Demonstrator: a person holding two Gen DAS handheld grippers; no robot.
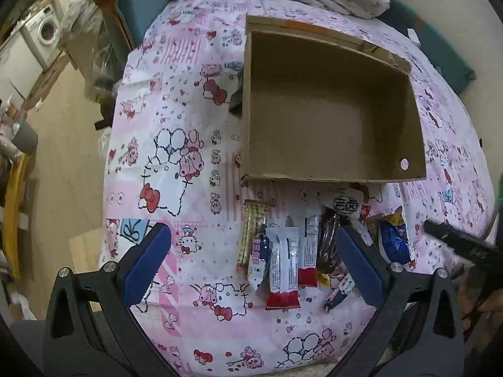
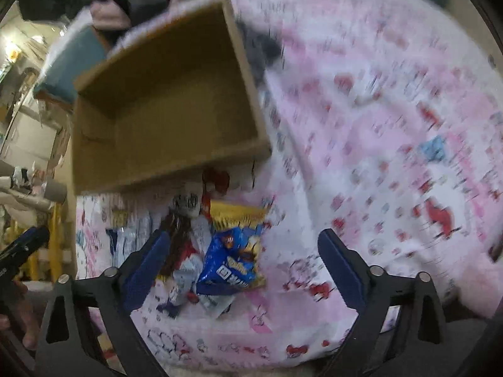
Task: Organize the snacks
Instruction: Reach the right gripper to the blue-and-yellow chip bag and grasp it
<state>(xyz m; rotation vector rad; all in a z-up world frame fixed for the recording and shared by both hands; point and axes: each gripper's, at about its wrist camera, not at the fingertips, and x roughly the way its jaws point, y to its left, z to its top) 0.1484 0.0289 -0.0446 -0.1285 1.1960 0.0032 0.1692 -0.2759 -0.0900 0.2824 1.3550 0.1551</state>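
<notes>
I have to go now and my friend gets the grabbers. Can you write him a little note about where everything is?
Left gripper: open, holding nothing, above the snack packets.
Right gripper: open, holding nothing, above the blue packet.
Cardboard box: on the pink cloth, nothing inside.
Done: nothing is packed.
Left: all the snacks lie in front of the box and need to go in.

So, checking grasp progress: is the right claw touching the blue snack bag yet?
Apart. The right wrist view shows the right claw open, both fingers clear of the blue snack bag lying on the cloth.
</notes>
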